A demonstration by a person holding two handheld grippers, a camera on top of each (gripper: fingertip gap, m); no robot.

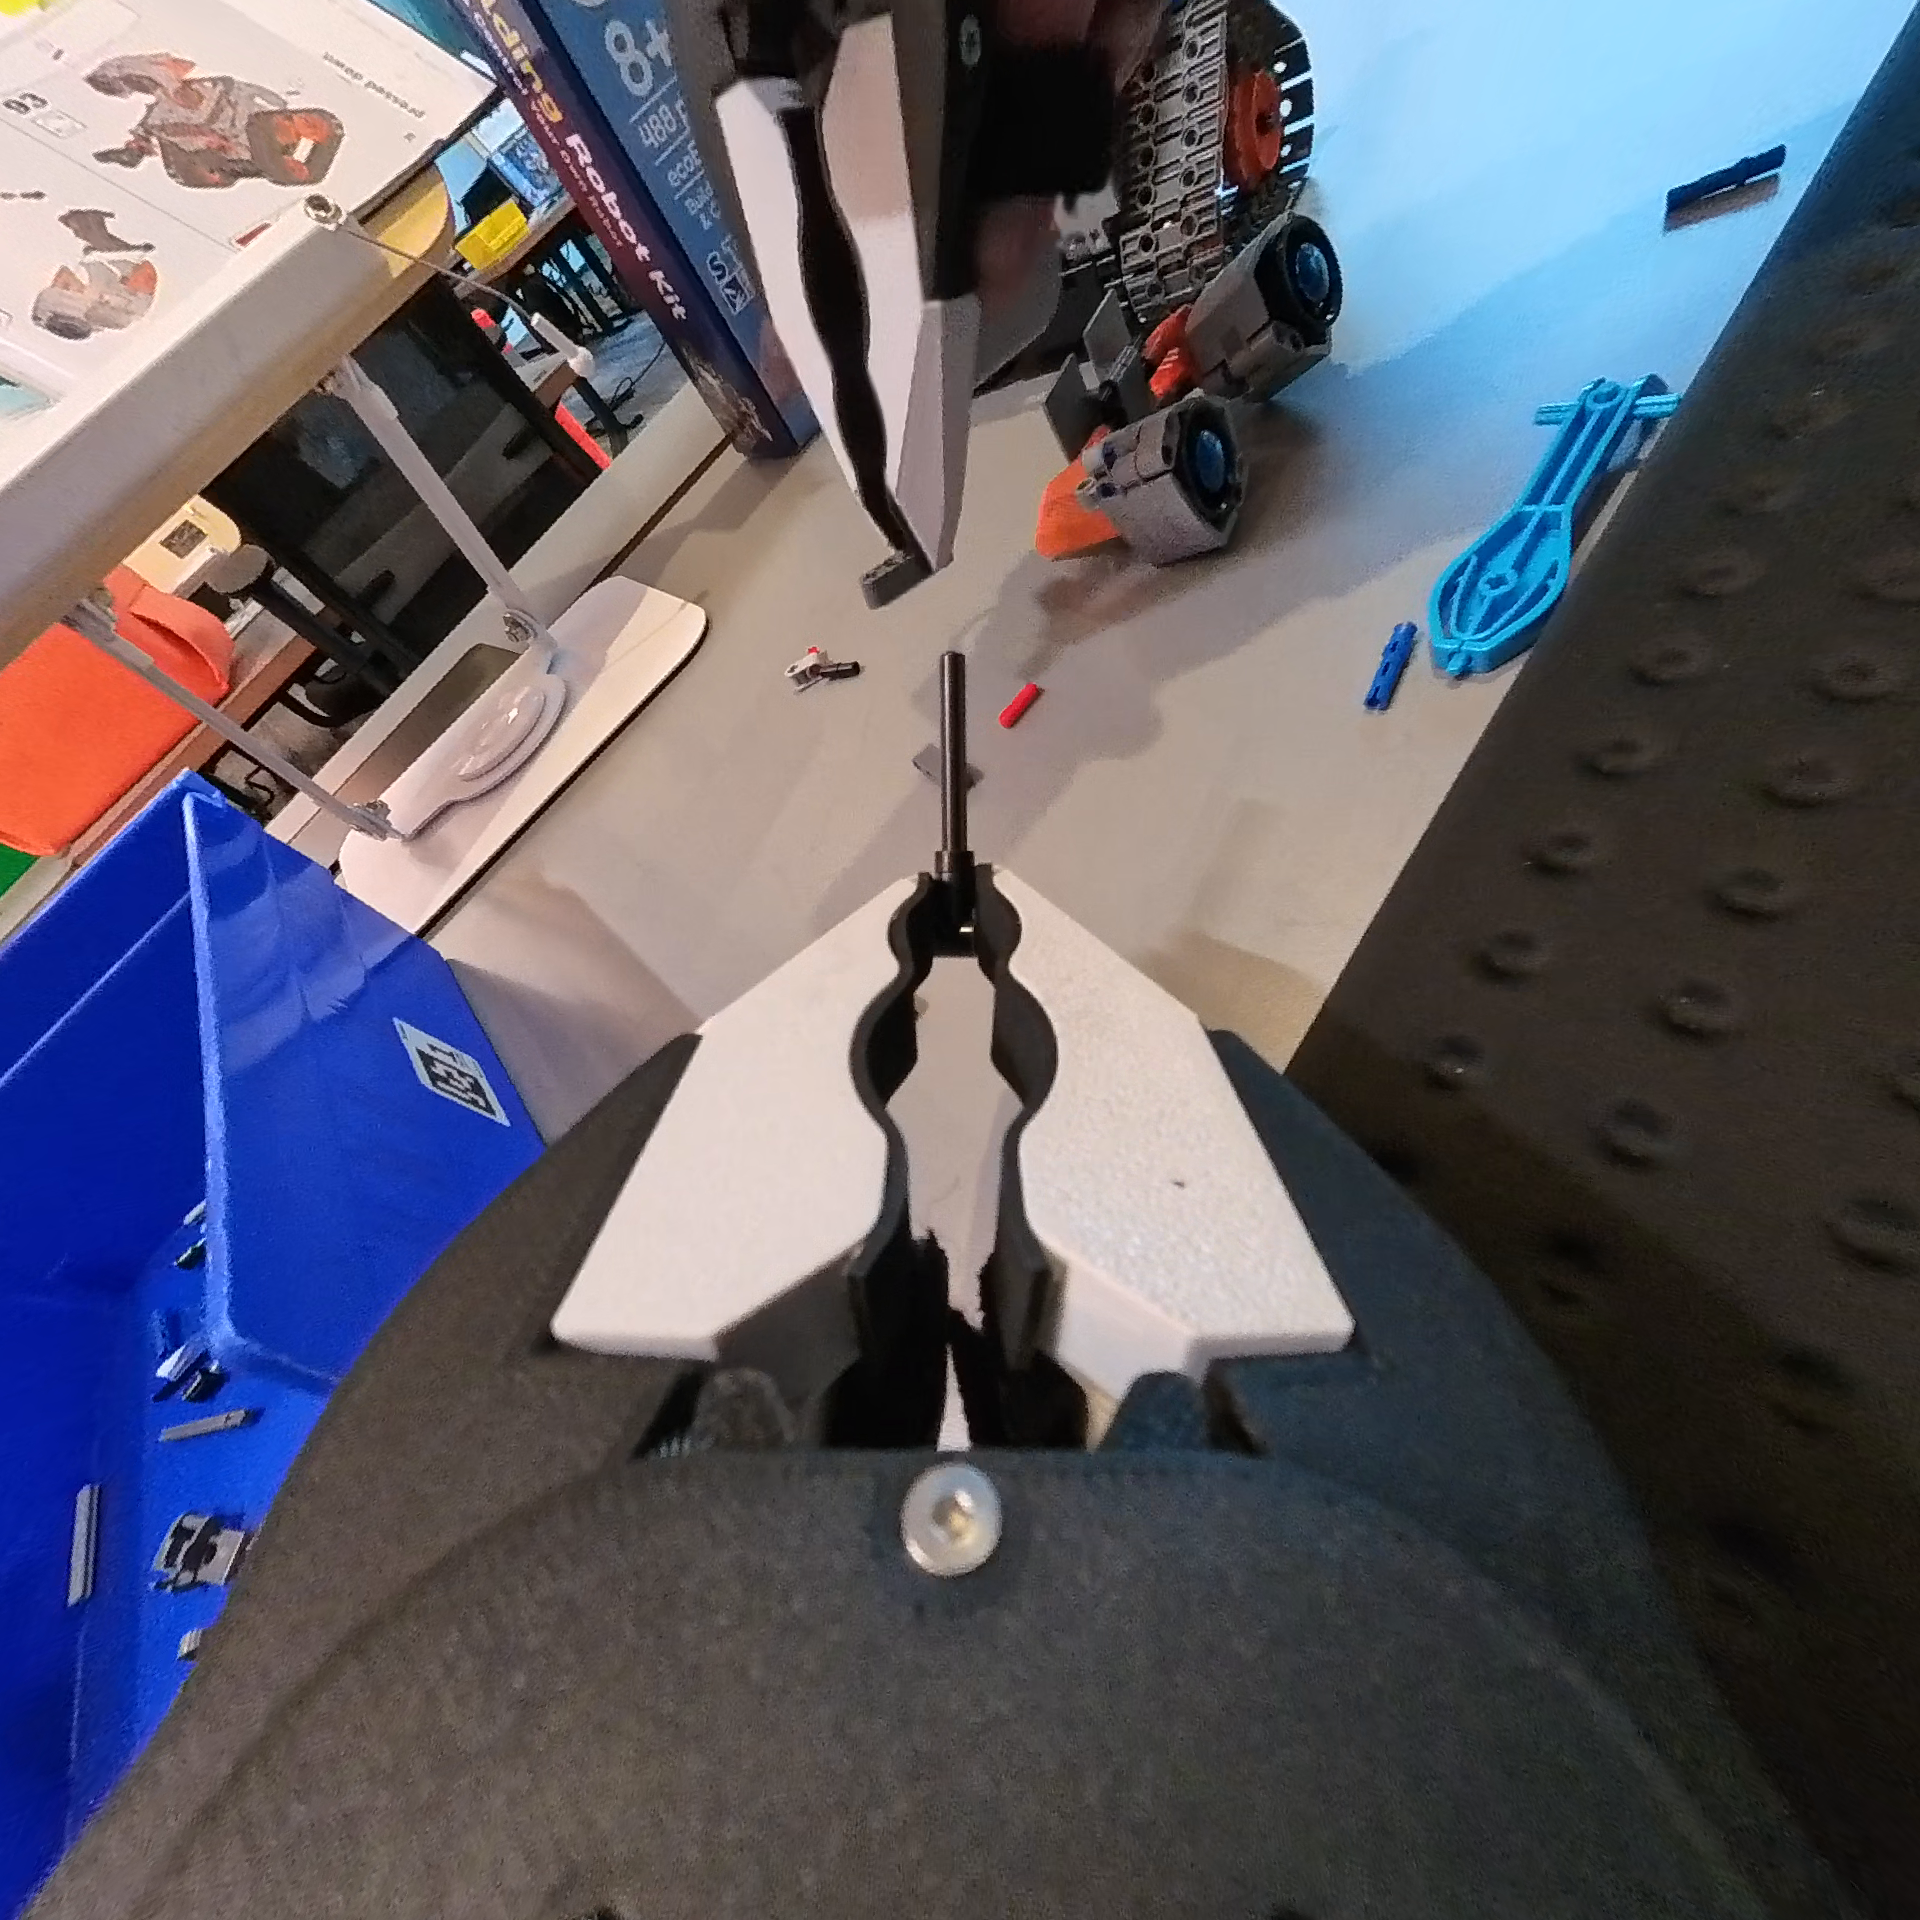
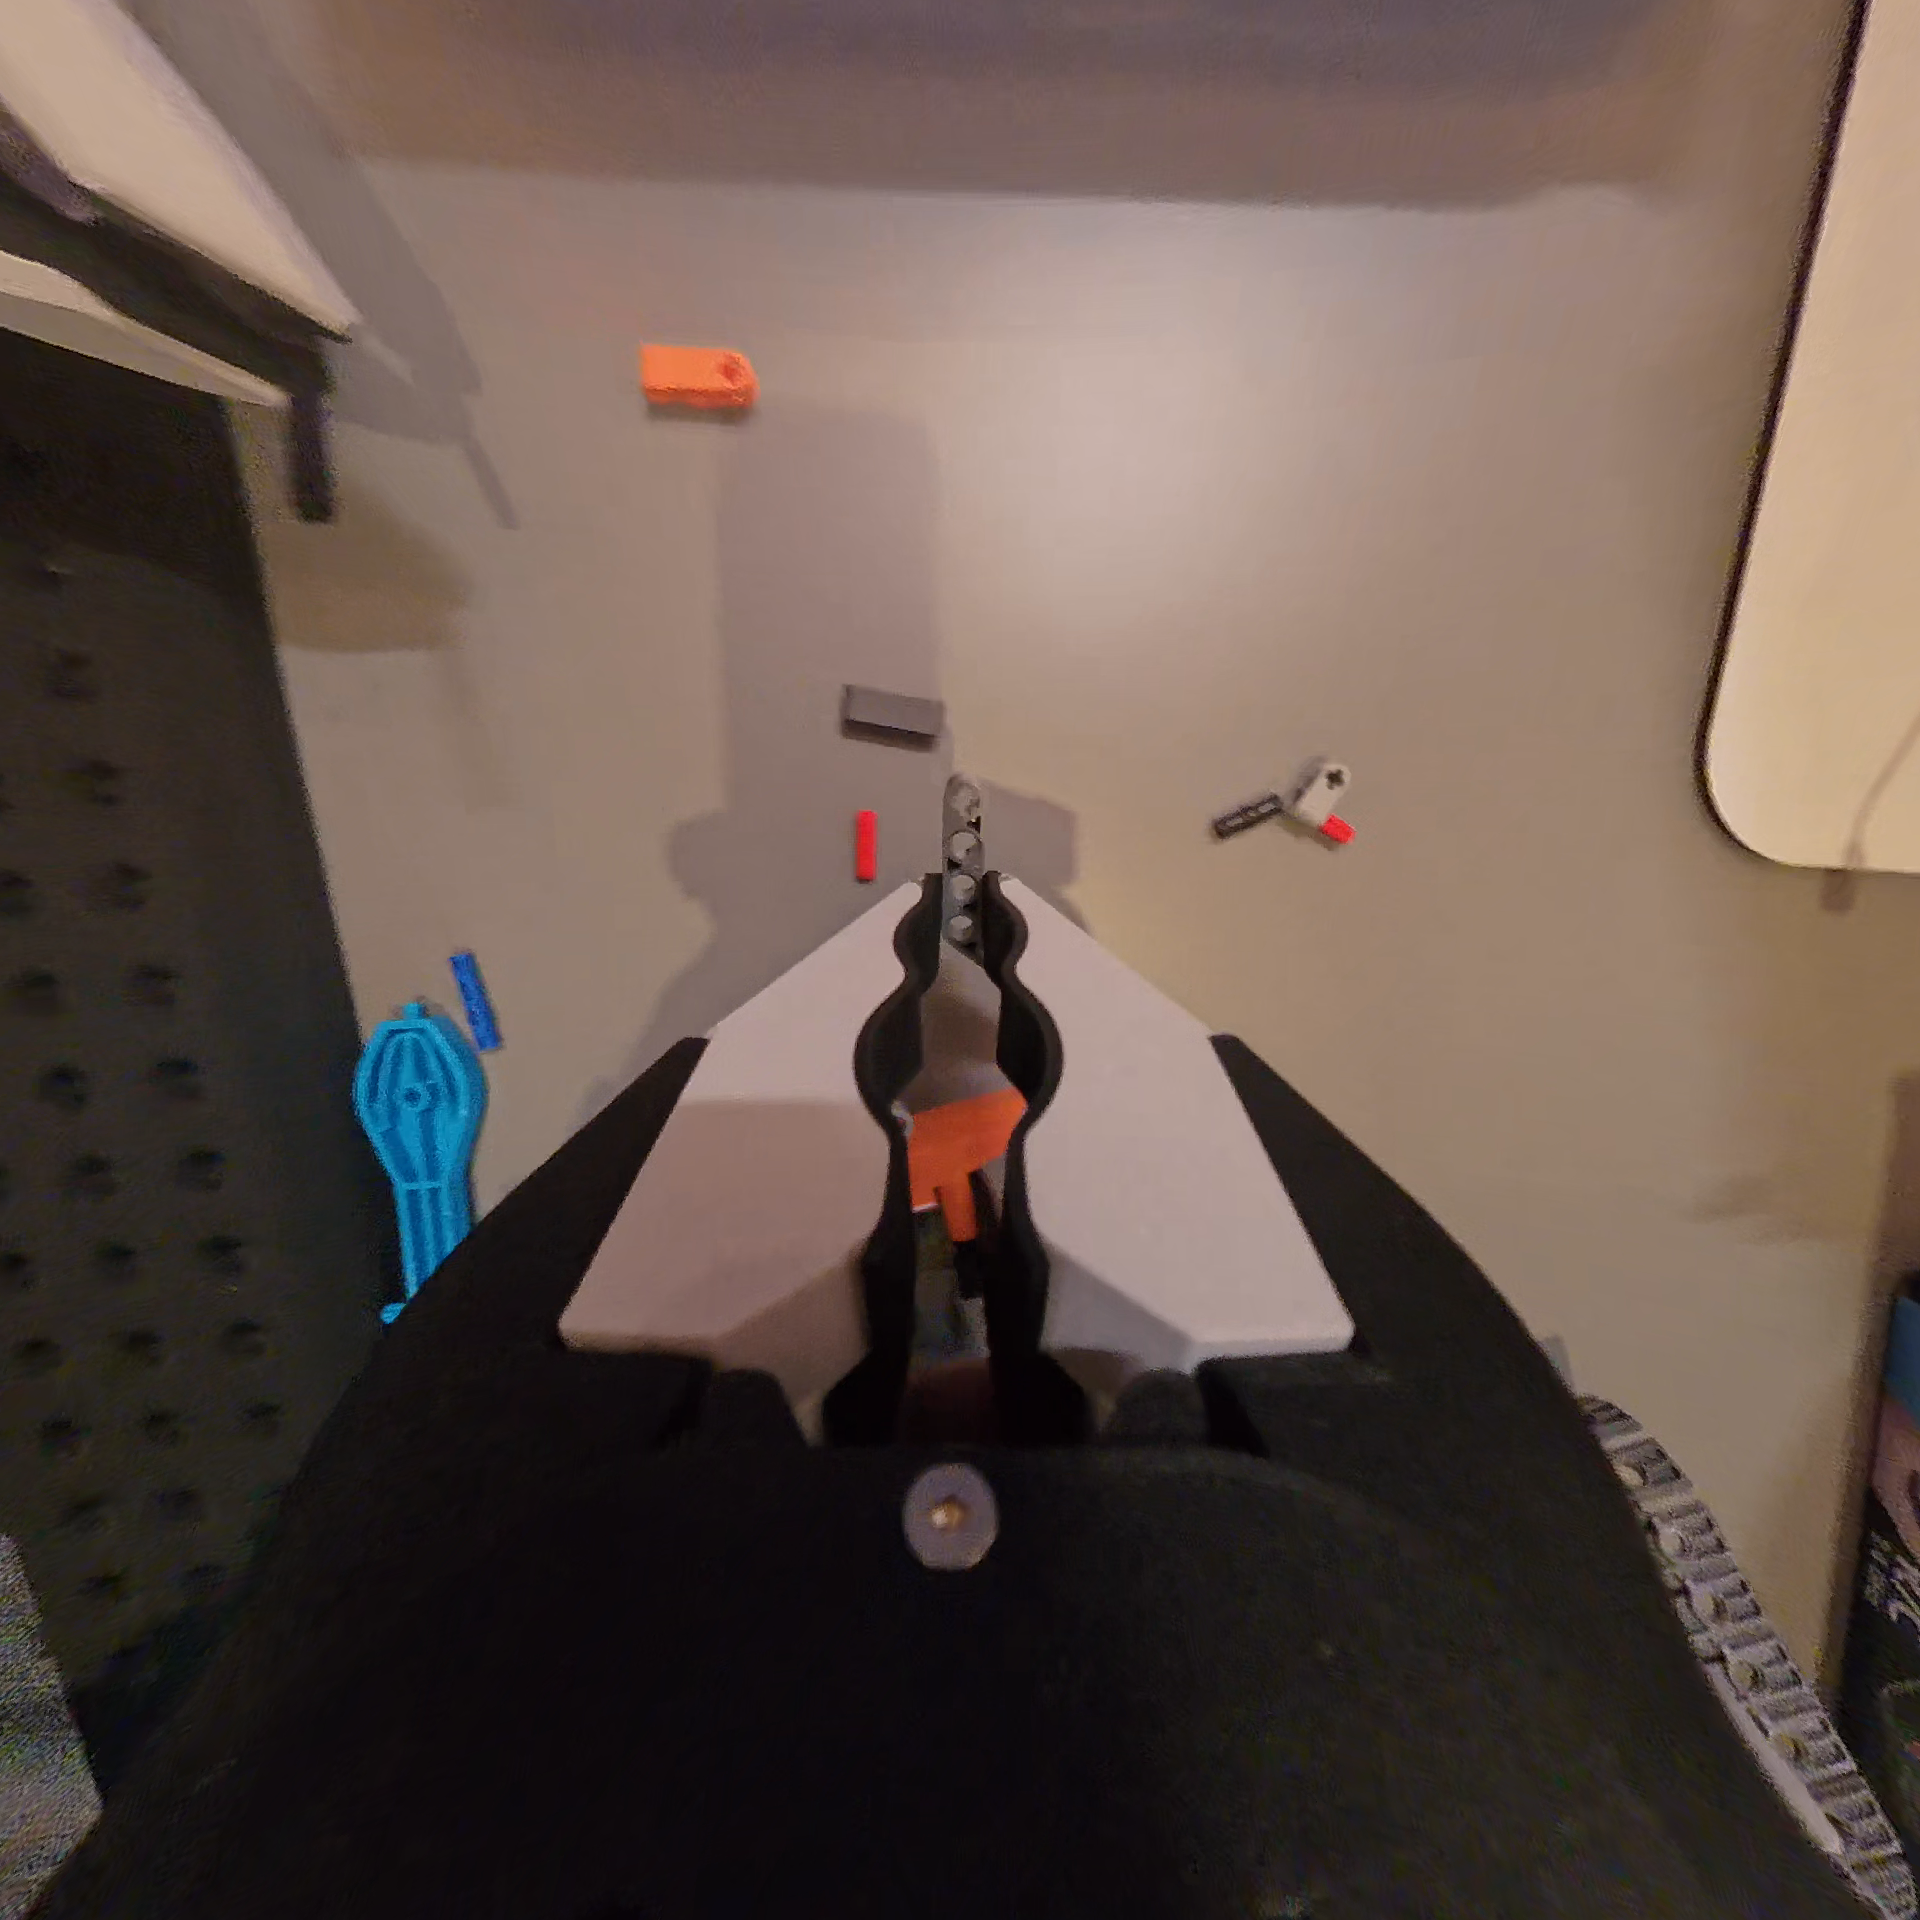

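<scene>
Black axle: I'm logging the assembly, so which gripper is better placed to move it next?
Left, probably: the left gripper is shut on the black axle, which sticks forward. The right gripper grips a grey holed beam.

Black axle (image 1: 952, 758), blue bin (image 1: 260, 1039), orange brick (image 2: 696, 375), red pin (image 2: 865, 846), grey table (image 2: 1247, 520).

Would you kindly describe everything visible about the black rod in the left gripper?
The black rod is thin, straight and dark, likely plastic, with a slightly thicker collar near its held end. The left gripper is shut on that end at the very fingertips, so most of the rod sticks out forward, in line with the fingers, above the grey table. Nothing else appears to touch it; a small red peg lies beyond its tip.
</scene>
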